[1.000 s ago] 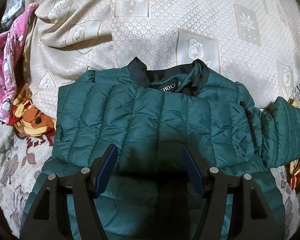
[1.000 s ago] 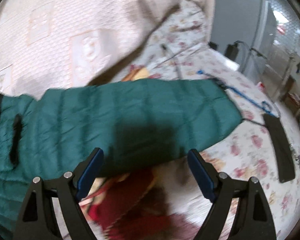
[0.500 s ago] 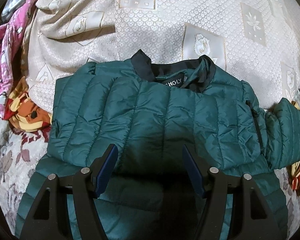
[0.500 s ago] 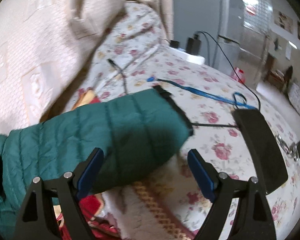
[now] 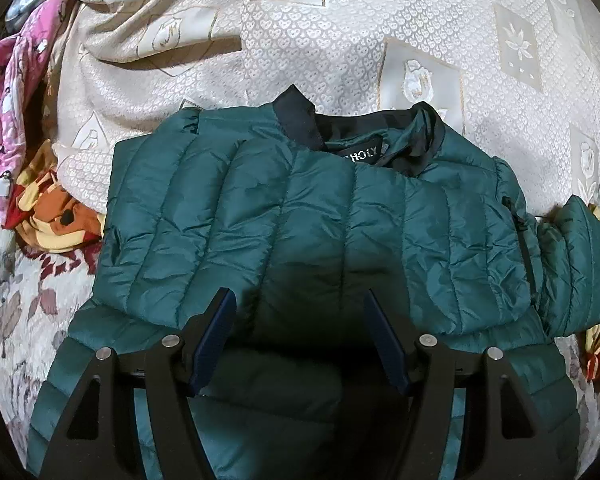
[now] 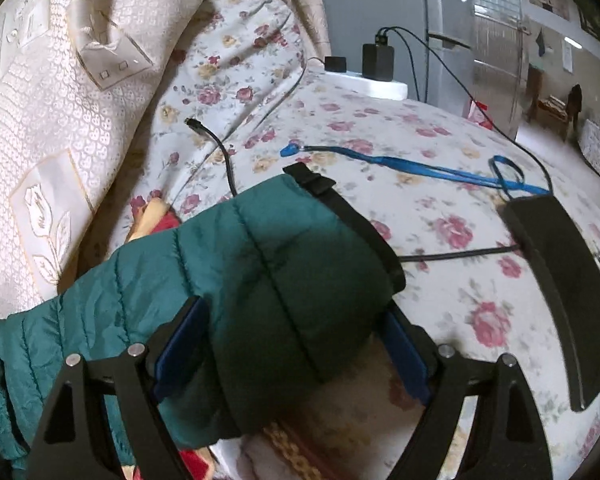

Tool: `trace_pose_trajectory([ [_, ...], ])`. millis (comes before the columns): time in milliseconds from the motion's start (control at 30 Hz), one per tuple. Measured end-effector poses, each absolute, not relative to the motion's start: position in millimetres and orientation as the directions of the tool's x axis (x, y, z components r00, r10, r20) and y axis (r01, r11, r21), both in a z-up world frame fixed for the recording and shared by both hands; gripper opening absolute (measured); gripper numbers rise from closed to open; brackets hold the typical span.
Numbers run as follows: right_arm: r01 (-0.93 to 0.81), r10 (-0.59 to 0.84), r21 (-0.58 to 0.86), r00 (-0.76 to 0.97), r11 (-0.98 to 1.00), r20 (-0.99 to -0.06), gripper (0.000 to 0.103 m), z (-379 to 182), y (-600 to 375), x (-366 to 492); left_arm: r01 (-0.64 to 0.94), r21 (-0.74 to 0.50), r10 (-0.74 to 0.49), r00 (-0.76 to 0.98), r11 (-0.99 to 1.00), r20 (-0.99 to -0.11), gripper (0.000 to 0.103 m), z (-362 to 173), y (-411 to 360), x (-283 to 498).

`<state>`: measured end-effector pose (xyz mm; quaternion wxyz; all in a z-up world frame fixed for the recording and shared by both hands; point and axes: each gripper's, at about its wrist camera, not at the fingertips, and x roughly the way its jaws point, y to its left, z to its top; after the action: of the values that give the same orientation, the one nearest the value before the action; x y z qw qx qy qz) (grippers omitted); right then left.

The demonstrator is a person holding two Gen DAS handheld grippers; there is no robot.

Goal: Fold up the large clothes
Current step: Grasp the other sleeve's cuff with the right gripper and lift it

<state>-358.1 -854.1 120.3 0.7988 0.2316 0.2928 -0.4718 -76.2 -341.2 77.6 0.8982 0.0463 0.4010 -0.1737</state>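
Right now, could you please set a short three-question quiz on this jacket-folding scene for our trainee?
1. True or false: the jacket is red.
2. Which part lies between the right gripper's jaws: A) collar B) sleeve C) hem?
3. Fill in: the left gripper hovers with jaws ____ over the jacket.

Key: 1 false, it is green. 2 B. 3 open.

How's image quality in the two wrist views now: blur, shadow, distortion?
Left wrist: sharp, dim warm light; the left gripper casts a dark shadow on the green jacket; fisheye bends the edges, corners black. Right wrist: mostly sharp, sleeve shadowed between the right gripper fingers; bright daylight haze at the doorway top right.
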Motion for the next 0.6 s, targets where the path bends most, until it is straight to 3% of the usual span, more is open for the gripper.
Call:
trace_pose_trajectory([
  [33, 0.887, -0.624, 0.095, 0.390, 0.451, -0.677, 0.082, 119.9, -854.5, -357.7, 0.350, -0.057, -0.276, 0.618, 0.935, -0.737, 0.048, 77.7, -340.6, -76.8],
  [100, 0.882, -0.630, 0.085, 0.396, 0.464, -0.668, 0.056, 118.3, -855.5, -357.0, 0.352, -0.056, -0.276, 0.617, 0.934, -0.737, 0.048, 78.1, -339.7, -77.8],
  [133, 0.877, -0.625, 0.092, 0.406, 0.471, -0.667, 0.032, 117.8, -856.4, -358.9, 0.354, -0.055, -0.277, 0.617, 0.934, -0.737, 0.048, 78.8, -339.1, -78.6],
  [167, 0.871, -0.613, 0.113, 0.423, 0.478, -0.667, 0.020, 118.1, -857.0, -361.6, 0.355, -0.054, -0.278, 0.618, 0.933, -0.735, 0.048, 79.8, -338.3, -79.3],
  [400, 0.761, -0.551, 0.287, 0.629, 0.582, -0.549, 0.013, 151.5, -827.5, -386.7, 0.349, -0.061, -0.284, 0.635, 0.935, -0.719, 0.048, 89.3, -324.3, -84.0],
  [600, 0.597, -0.444, 0.288, 0.774, 0.748, -0.452, 0.012, 197.3, -766.5, -368.4, 0.327, -0.082, -0.285, 0.644, 0.941, -0.710, 0.048, 97.7, -308.7, -85.8],
])
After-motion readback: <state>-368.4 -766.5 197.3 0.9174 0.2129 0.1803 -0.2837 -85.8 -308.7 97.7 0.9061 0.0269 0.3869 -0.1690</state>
